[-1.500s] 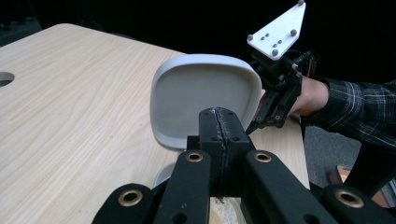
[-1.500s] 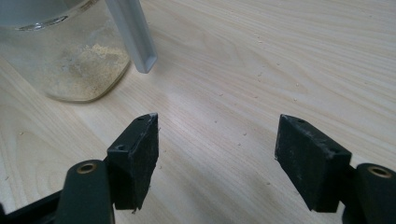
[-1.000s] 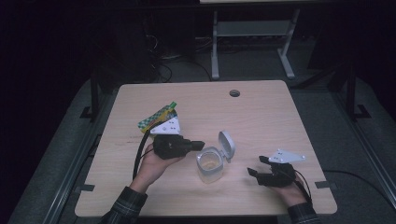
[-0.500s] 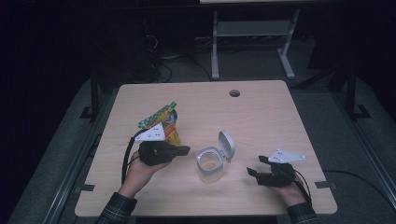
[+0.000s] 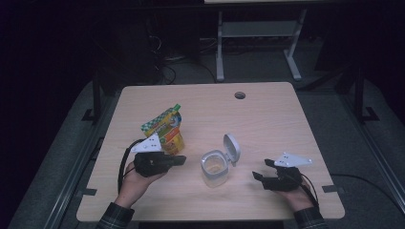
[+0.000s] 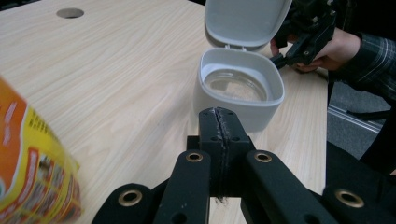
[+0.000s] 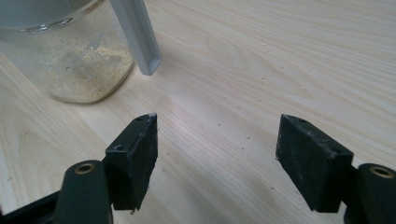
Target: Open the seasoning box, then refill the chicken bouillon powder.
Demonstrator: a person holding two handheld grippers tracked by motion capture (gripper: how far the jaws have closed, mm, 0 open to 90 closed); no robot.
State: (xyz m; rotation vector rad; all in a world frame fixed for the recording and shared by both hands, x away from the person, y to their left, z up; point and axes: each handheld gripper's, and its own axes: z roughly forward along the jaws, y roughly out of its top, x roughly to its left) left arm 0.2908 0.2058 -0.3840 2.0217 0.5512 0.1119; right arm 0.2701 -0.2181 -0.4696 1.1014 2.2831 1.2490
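- The left gripper (image 5: 183, 160) has its jaws pressed together with nothing between them, tips aimed at the clear jar (image 5: 214, 168) just ahead.
- The jar stands on the tabletop (image 5: 267, 124) between the two grippers, its hinged white lid (image 5: 231, 149) flipped up and open.
- An orange-and-green snack pouch (image 5: 167, 131) stands just beside the left gripper.
- The right gripper (image 5: 261, 171) rests with jaws spread and empty, the jar near their tips.
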